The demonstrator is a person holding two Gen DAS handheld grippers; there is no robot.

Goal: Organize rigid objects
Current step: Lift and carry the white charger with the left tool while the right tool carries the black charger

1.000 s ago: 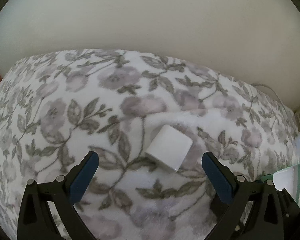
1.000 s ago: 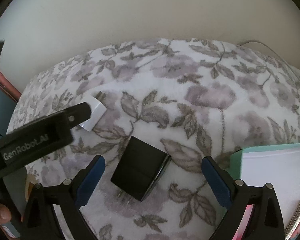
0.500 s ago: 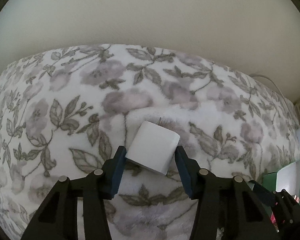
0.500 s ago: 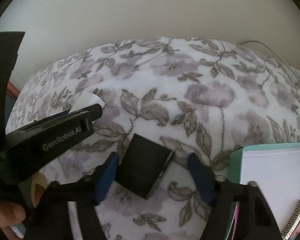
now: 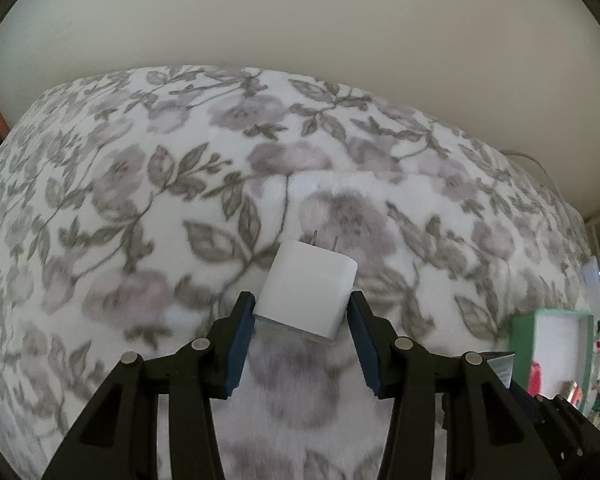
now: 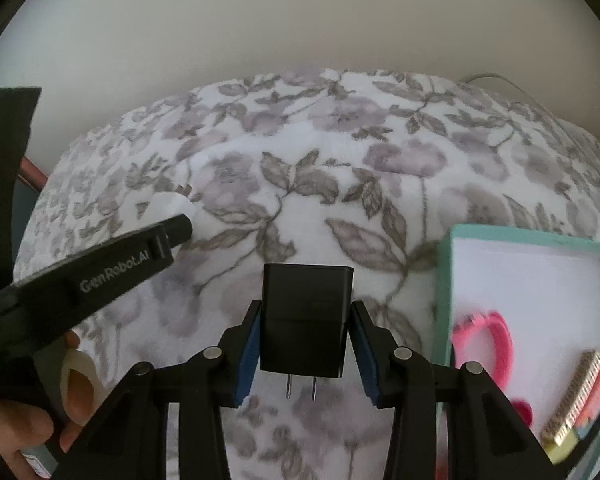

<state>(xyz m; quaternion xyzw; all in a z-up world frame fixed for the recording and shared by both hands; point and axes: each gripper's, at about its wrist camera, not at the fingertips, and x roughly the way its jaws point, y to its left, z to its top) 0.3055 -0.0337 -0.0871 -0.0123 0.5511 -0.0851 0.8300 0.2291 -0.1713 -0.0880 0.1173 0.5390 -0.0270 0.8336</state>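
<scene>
Beside the teal box [image 6: 444,300], over the floral blanket [image 5: 140,208], the left claw [image 5: 300,332] is clenching the white charger [image 5: 306,292] while the right claw [image 6: 302,344] is closing on the black charger [image 6: 306,312]. Both seem picked; next, carrying them into that box.

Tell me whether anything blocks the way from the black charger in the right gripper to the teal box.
Nothing visible does. The black charger sits between the closing right gripper jaws; the teal box lies open just to its right, with only floral blanket between. The box's near-left floor looks bare.
</scene>
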